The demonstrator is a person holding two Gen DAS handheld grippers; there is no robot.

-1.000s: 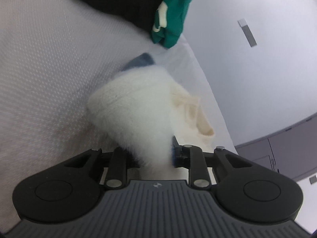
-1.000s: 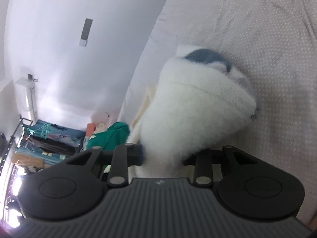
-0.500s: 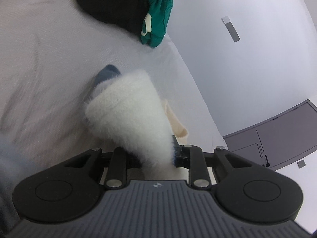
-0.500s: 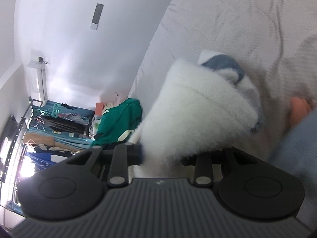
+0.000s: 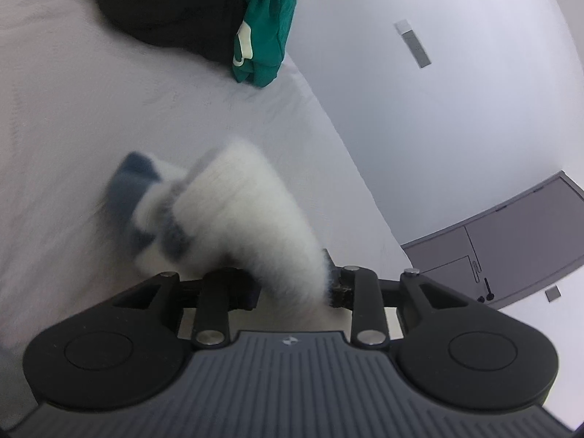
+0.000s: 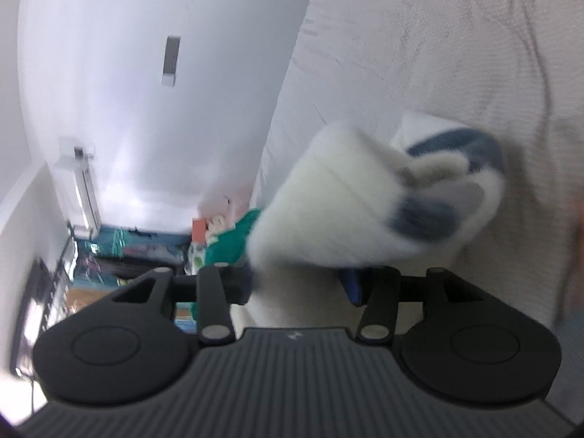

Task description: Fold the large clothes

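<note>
Left wrist view: the left gripper [image 5: 292,288] is holding a bunched fold of the fluffy white garment [image 5: 252,211], its jaws having just been opening a little with the fleece between them; the pads are apparently pressing the pile, the right-hand pad buried in it. The garment's blue-grey trim [image 5: 133,182] is trailing toward 10 o'clock, blurred by motion, over the pale bedspread [image 5: 91,102]. At 12 o'clock a black garment [image 5: 164,3] and a green garment [image 5: 268,25] are lying together at the bed's far edge, well apart from the work.

Right wrist view: the right gripper [image 6: 297,284] is standing with its jaws noticeably wider, having just been opening; the white fleece is sitting between them, but whether the pads are pressing it I cannot tell. The bundle is swinging toward 1 o'clock above the bedspread.

Judgement: the garment is being carried or shaken out between both claws, mid-fold, with the release apparently starting. The next move calls for lowering the bundle flat onto the bedspread before letting go, so that the fold does not collapse.
</note>
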